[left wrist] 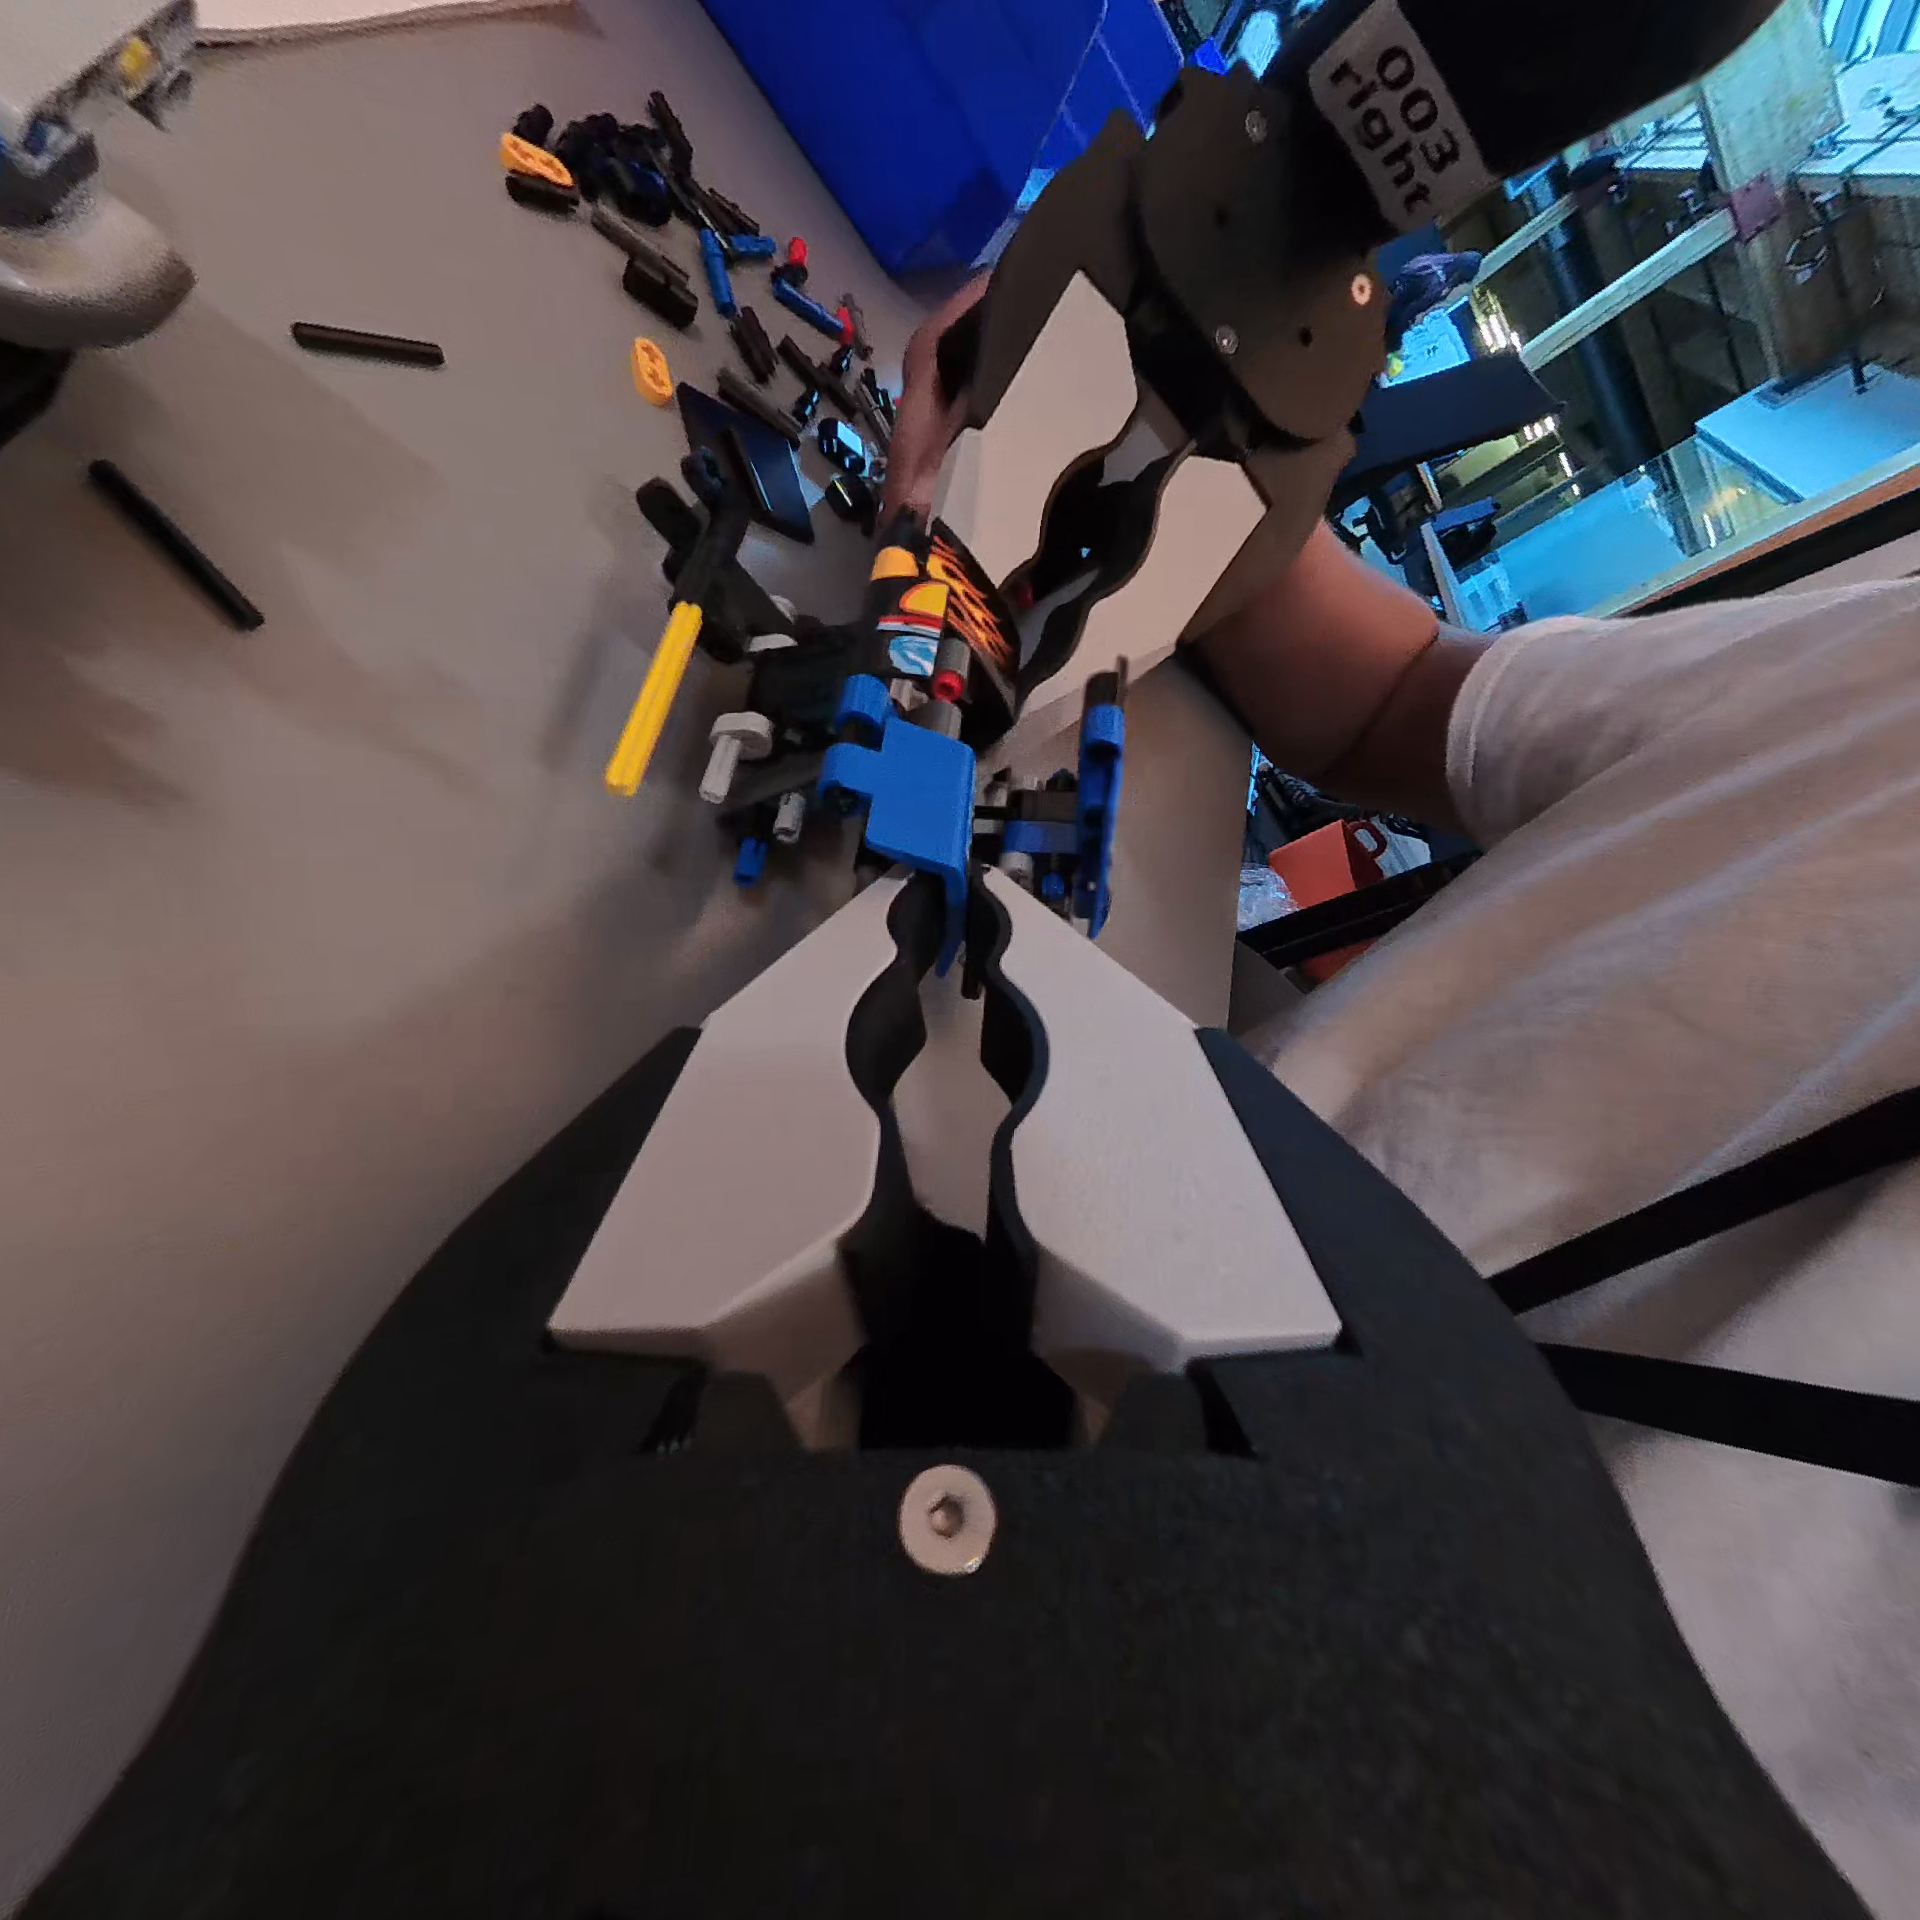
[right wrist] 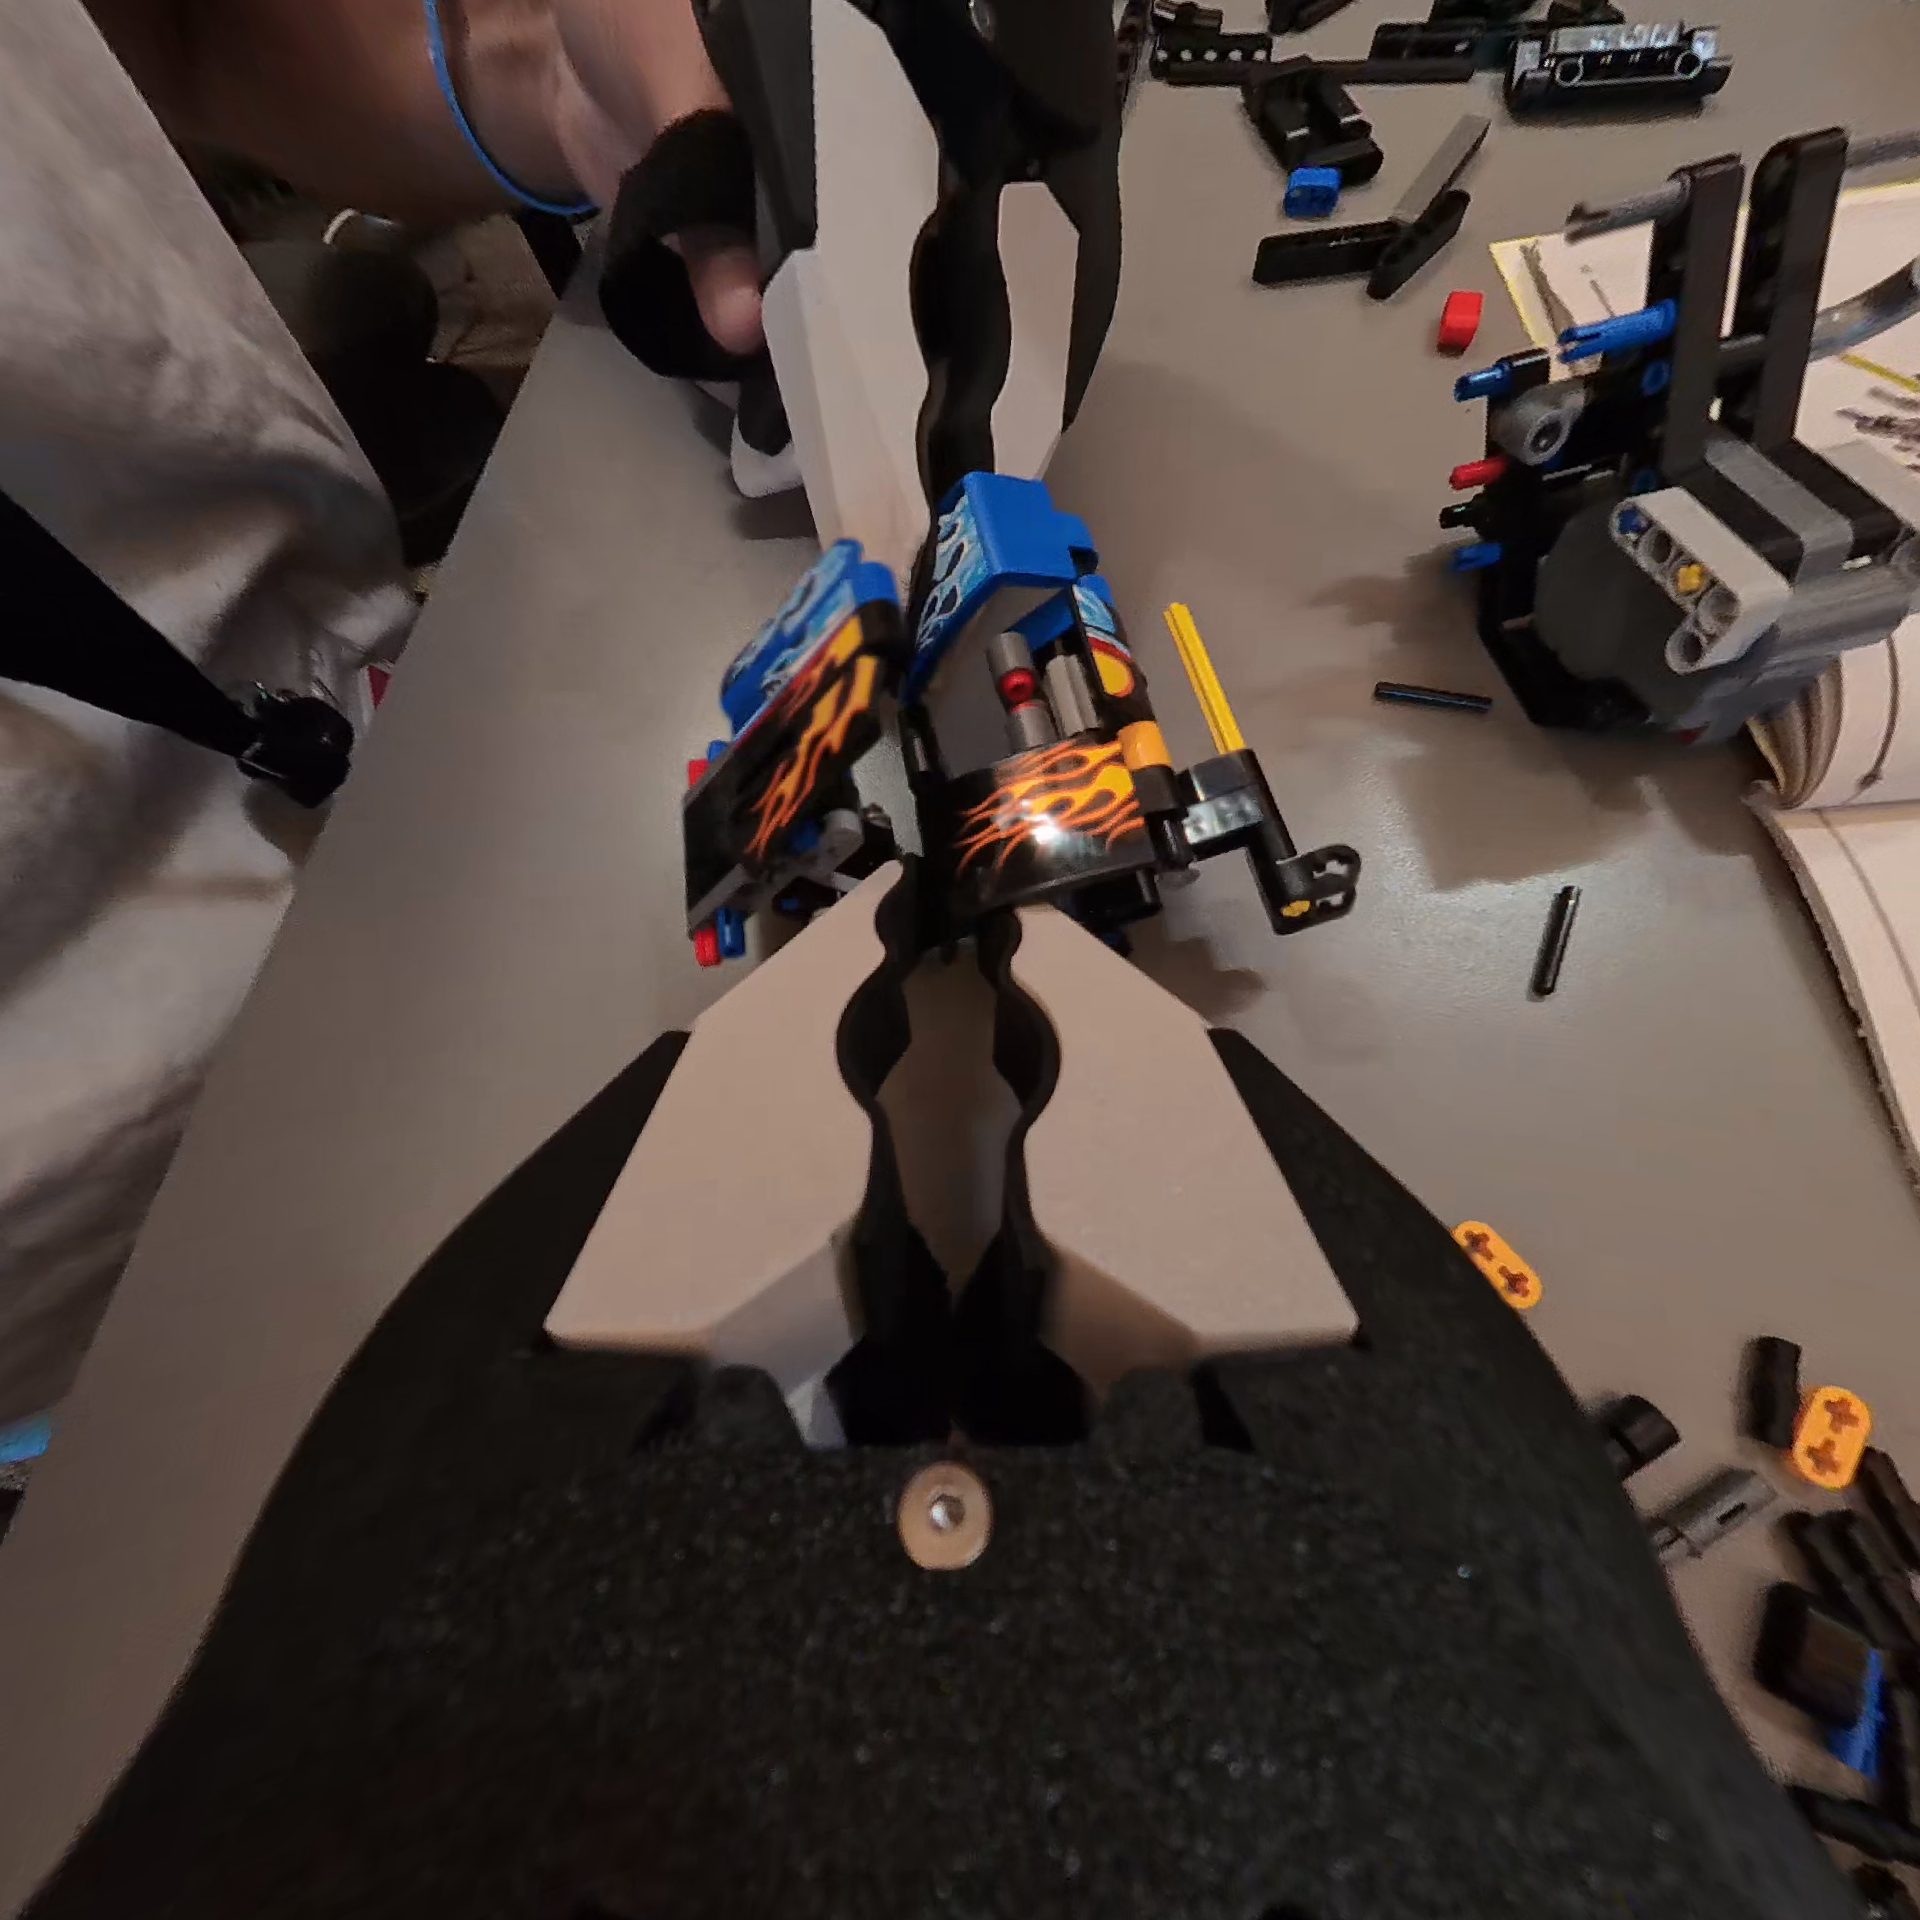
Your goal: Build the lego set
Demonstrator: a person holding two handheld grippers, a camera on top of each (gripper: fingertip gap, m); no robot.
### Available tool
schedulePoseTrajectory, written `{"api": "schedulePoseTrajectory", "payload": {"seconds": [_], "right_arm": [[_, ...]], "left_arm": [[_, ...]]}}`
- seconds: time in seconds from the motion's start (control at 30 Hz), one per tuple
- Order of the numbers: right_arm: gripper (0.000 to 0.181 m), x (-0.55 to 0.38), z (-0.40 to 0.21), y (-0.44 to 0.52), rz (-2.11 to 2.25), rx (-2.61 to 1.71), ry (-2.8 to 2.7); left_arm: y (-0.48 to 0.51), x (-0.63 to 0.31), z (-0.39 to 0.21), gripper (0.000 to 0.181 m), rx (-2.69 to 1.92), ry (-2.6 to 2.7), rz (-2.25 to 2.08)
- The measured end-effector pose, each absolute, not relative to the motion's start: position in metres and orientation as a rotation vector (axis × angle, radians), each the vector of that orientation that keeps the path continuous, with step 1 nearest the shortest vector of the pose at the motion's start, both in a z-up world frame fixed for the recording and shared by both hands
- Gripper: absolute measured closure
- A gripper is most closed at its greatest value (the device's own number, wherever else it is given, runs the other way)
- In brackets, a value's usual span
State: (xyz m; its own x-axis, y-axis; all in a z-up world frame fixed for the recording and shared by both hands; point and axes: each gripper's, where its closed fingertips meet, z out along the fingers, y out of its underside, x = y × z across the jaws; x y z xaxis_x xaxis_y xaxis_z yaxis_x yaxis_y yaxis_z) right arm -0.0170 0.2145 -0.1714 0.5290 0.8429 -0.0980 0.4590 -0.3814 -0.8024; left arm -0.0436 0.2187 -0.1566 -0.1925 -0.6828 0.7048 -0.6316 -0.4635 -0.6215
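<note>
A partly built lego model of blue and black panels with flame stickers is held just above the grey table, and a yellow axle sticks out of it. My right gripper is shut on its black flame panel. My left gripper is shut on the blue curved panel at the model's other end. In the left wrist view the right gripper comes in from the upper right. In the right wrist view the left gripper comes down from the top. A second flame panel hangs at the model's side.
Several loose black, blue and orange pieces lie beyond the model, by a blue bin. Black axles lie apart. A grey and black sub-assembly stands beside an open booklet. The table edge and a person's white shirt are close. Left and right tips are no more than a few centimetres apart.
</note>
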Motion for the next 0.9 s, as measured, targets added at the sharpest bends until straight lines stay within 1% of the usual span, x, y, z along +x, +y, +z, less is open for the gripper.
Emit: {"api": "schedulePoseTrajectory", "payload": {"seconds": [0.03,0.1,0.2,0.37,0.5,0.6,0.7,0.77,0.83,0.9], "right_arm": [[0.174,-0.017,-0.17,0.214,0.689,-2.037,-1.039],[0.175,-0.019,-0.165,0.214,0.76,-2.035,-0.998],[0.175,-0.021,-0.156,0.216,0.873,-2.032,-0.921],[0.175,-0.021,-0.143,0.219,0.978,-1.996,-0.828],[0.175,-0.019,-0.147,0.22,0.972,-2.022,-0.821],[0.175,-0.02,-0.148,0.22,0.986,-2.022,-0.825],[0.175,-0.02,-0.154,0.219,0.989,-2.052,-0.829],[0.176,-0.021,-0.156,0.217,1.001,-2.066,-0.834],[0.175,-0.02,-0.155,0.217,1.017,-2.064,-0.824],[0.175,-0.019,-0.152,0.218,1.036,-2.057,-0.815]], "left_arm": [[0.219,-0.044,-0.156,0.18,-1.968,1.597,-1.782],[0.225,-0.042,-0.153,0.178,-1.949,1.558,-1.777],[0.23,-0.044,-0.14,0.166,-1.882,1.517,-1.814],[0.243,-0.054,-0.124,0.16,-1.775,1.475,-1.786],[0.251,-0.062,-0.131,0.162,-1.798,1.481,-1.701],[0.254,-0.061,-0.135,0.174,-1.828,1.44,-1.707],[0.259,-0.064,-0.144,0.175,-1.909,1.438,-1.669],[0.268,-0.07,-0.148,0.174,-1.9,1.466,-1.554],[0.28,-0.076,-0.157,0.168,-1.876,1.552,-1.35],[0.288,-0.079,-0.162,0.158,-1.797,1.668,-1.137]]}}
